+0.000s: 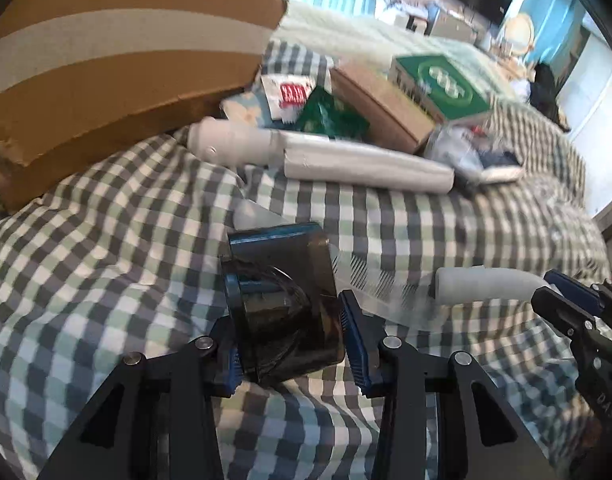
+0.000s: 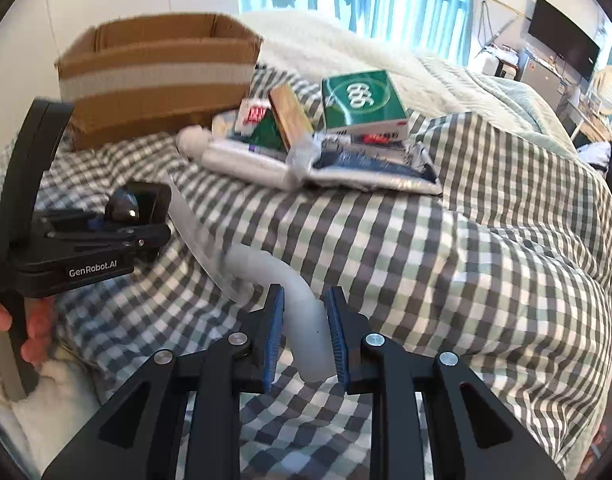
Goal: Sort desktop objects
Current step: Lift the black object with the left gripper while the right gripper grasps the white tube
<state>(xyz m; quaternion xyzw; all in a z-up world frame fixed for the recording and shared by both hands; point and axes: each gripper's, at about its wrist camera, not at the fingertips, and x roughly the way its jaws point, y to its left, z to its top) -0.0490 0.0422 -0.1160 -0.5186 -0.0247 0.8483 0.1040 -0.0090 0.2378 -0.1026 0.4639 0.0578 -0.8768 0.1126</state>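
My left gripper is shut on a dark translucent box-shaped object and holds it above the checked bedspread; it also shows in the right wrist view. My right gripper is shut on the curved white handle of a clear comb-like tool, whose toothed blade reaches toward the dark object. The right gripper shows at the right edge of the left wrist view. An open cardboard box stands at the back left.
A pile lies behind: a white tube, a brown carton, a green box, a green packet, a red-and-white packet and a plastic-wrapped item. A white blanket lies beyond.
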